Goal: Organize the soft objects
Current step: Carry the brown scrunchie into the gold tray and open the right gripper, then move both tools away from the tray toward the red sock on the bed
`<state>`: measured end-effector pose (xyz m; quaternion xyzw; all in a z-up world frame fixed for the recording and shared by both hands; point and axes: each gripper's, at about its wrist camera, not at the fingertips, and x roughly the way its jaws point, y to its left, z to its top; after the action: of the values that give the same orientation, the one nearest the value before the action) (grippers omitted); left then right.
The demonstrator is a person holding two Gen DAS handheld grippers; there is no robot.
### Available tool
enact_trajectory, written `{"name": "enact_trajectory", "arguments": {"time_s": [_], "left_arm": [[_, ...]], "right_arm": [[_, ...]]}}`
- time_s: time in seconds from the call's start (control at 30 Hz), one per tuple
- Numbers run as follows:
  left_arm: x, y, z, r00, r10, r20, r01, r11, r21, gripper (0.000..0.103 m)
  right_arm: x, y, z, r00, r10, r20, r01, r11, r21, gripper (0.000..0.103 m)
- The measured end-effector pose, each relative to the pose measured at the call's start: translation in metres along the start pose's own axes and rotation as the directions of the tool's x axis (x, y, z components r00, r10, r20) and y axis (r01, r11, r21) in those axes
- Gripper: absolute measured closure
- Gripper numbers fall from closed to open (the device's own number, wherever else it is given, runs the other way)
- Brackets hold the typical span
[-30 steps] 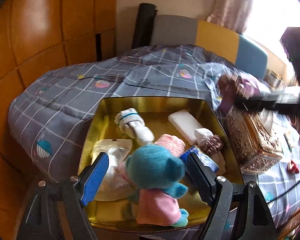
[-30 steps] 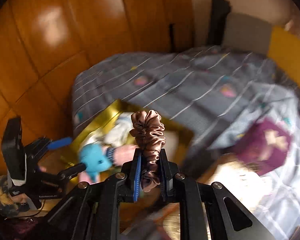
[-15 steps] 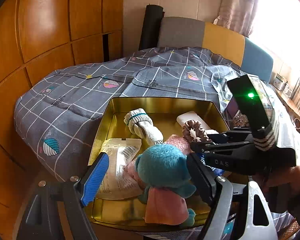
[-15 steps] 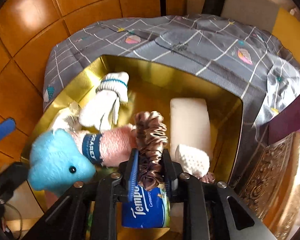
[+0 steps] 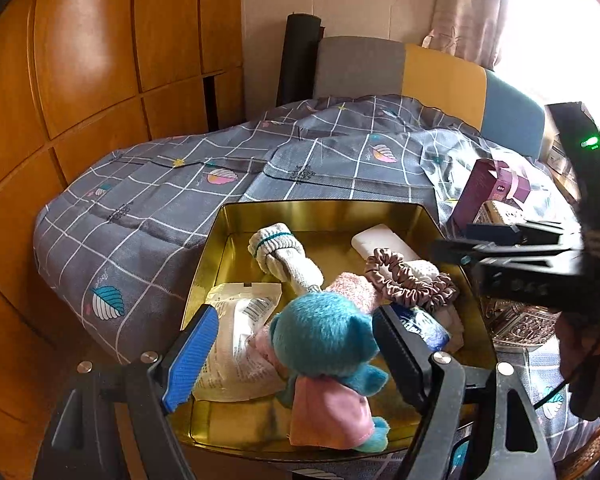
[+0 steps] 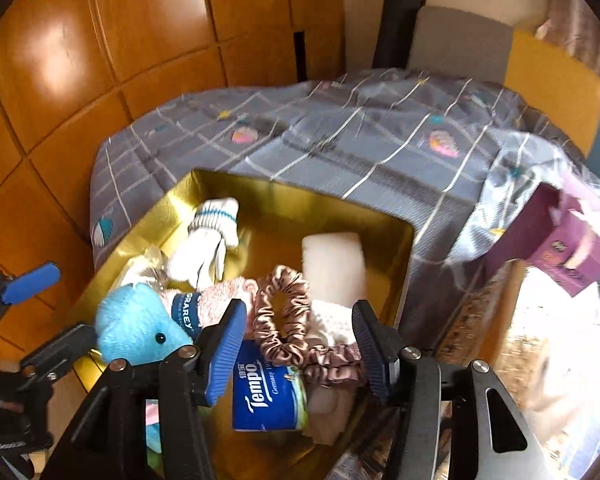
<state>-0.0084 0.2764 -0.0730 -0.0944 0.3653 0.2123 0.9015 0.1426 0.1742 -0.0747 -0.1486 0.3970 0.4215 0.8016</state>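
Although light and limp, the dusty-pink satin ruffled scrunchie (image 6: 282, 314) lies free inside the gold metal tin (image 6: 268, 196), draped over the blue Tempo tissue pack (image 6: 268, 394) beside the white foam block (image 6: 332, 266). Its slick fabric would likely slip; a pinch across one gathered side of the loop should hold best. Right gripper (image 6: 300, 354) hovers over it, jaws apart and empty. Left gripper (image 5: 296, 354), jaws apart, straddles the teal plush toy (image 5: 324, 340) without clamping it.

Scrunchie (image 6: 281, 312) released; right claw (image 6: 300, 350) apart.
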Motion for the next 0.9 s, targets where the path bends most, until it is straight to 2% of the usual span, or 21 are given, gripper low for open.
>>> {"name": "enact_trajectory", "arguments": {"time_s": [0.2,0.5,0.67,0.9], "left_arm": [[-0.007,-0.009,0.003,1.0,0.0,0.016,-0.001,1.0,0.027,0.023],[-0.015,-0.027,0.006,0.999,-0.015,0.035,0.013,0.997,0.078,0.023],[-0.018,-0.038,0.006,0.999,-0.025,0.037,0.021,0.994,0.105,0.023],[-0.02,-0.05,0.004,0.998,-0.045,0.035,0.04,0.989,0.141,0.023]], "right_arm": [[-0.042,-0.015,-0.002,0.994,-0.033,0.102,0.031,0.999,0.022,0.046],[-0.105,-0.066,-0.019,0.968,-0.122,0.219,0.099,0.988,0.116,0.04],[-0.13,-0.102,-0.038,0.953,-0.197,0.231,0.151,0.968,0.2,0.039],[-0.149,-0.146,-0.068,0.937,-0.285,0.201,0.216,0.927,0.306,0.038]]}}
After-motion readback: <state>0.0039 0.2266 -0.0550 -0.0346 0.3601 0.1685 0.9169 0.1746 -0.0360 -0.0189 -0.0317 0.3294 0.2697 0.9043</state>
